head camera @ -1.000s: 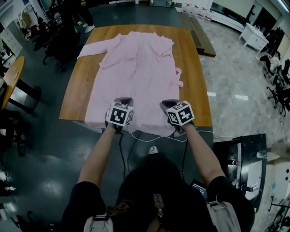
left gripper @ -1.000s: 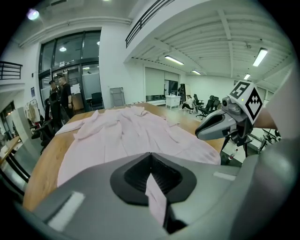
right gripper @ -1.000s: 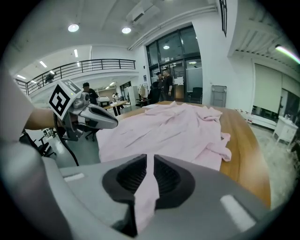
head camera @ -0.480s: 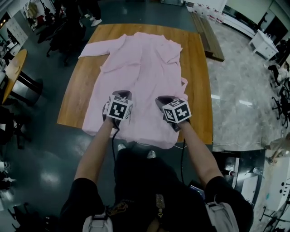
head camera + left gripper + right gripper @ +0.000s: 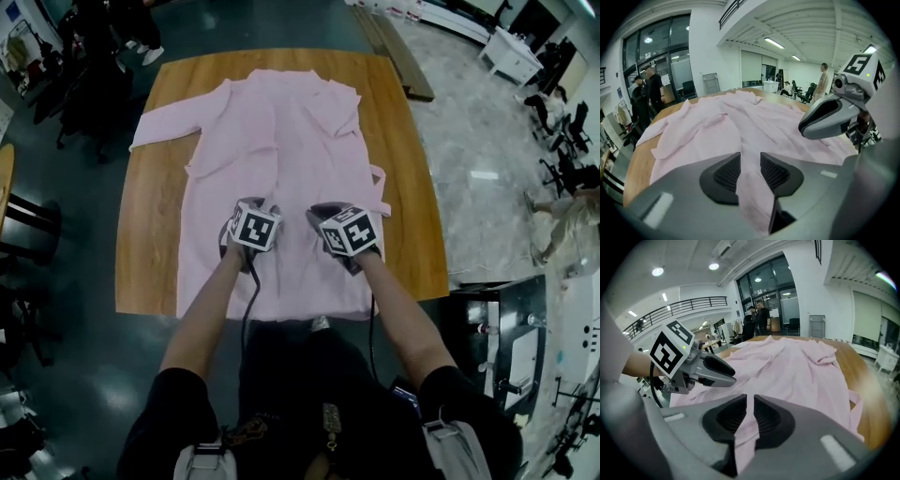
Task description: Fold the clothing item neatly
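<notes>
Robe [image 5: 797, 373] in right tongs [image 5: 750, 398], unseen overhead

A wooden worktop [image 5: 150, 244] stands on a dark floor [image 5: 75, 375]. A pink robe [image 5: 281, 141] lies spread along its middle, collar at the far end, hem at the near edge. One sleeve [image 5: 169, 122] stretches toward the far left corner.

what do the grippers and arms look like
Left gripper and right gripper: grey shells, black ribbed pads, white cube with black square markers, black cable each. Short black sleeves. The left's jaws have just been opening, pink cloth between them.
</notes>
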Available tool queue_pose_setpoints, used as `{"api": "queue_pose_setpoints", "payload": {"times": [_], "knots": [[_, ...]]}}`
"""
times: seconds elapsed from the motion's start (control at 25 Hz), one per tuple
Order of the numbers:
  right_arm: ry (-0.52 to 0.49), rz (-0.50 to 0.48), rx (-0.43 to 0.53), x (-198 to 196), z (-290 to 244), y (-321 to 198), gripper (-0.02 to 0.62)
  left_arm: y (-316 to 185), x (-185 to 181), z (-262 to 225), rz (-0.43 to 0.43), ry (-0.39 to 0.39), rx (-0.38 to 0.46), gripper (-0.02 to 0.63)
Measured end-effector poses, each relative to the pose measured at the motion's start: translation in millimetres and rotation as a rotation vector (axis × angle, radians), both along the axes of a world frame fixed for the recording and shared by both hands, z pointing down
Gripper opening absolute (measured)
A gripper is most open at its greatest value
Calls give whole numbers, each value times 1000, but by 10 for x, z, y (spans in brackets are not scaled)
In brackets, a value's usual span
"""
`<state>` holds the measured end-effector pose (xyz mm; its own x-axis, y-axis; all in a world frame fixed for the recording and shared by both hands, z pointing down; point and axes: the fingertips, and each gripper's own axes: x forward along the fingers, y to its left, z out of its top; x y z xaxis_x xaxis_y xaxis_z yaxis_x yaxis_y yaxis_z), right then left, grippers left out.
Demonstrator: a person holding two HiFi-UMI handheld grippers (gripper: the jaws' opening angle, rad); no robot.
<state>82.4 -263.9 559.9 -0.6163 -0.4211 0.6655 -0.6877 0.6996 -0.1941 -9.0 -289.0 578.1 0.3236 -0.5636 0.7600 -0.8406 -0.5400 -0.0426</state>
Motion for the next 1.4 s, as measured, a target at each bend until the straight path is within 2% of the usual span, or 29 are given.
{"api": "queue_pose_setpoints", "payload": {"times": [0.2, 0.24, 0.32, 0.36, 0.56, 0.64, 0.76, 0.92, 1.2, 1.4], "knots": [[45, 116, -57, -41, 310, -175, 60, -183, -47, 310, 55, -6, -53, 143], [56, 125, -68, -73, 377, -208, 61, -210, -60, 363, 66, -6, -65, 130], [89, 141, -90, -127, 525, -248, 61, -238, -75, 431, 86, 1, -77, 47], [109, 153, -98, -135, 589, -258, 61, -239, -67, 434, 98, 11, -79, 33], [152, 200, -87, -135, 647, -325, 32, -224, 45, 147, 181, 98, -27, 21], [138, 199, -92, -142, 598, -304, 21, -196, 89, 135, 219, 108, -30, 23], [98, 171, -76, -245, 413, -254, 21, -156, 37, 260, 243, 114, -78, 29], [50, 106, -44, -431, 197, -160, 21, -102, 2, 231, 256, 222, -110, 55], [66, 90, -99, -619, 381, -126, 23, -157, -196, -46, 270, 286, -58, 60], [46, 33, -117, -693, 455, -109, 49, -246, -155, -162, 268, 274, -30, 60]]}}
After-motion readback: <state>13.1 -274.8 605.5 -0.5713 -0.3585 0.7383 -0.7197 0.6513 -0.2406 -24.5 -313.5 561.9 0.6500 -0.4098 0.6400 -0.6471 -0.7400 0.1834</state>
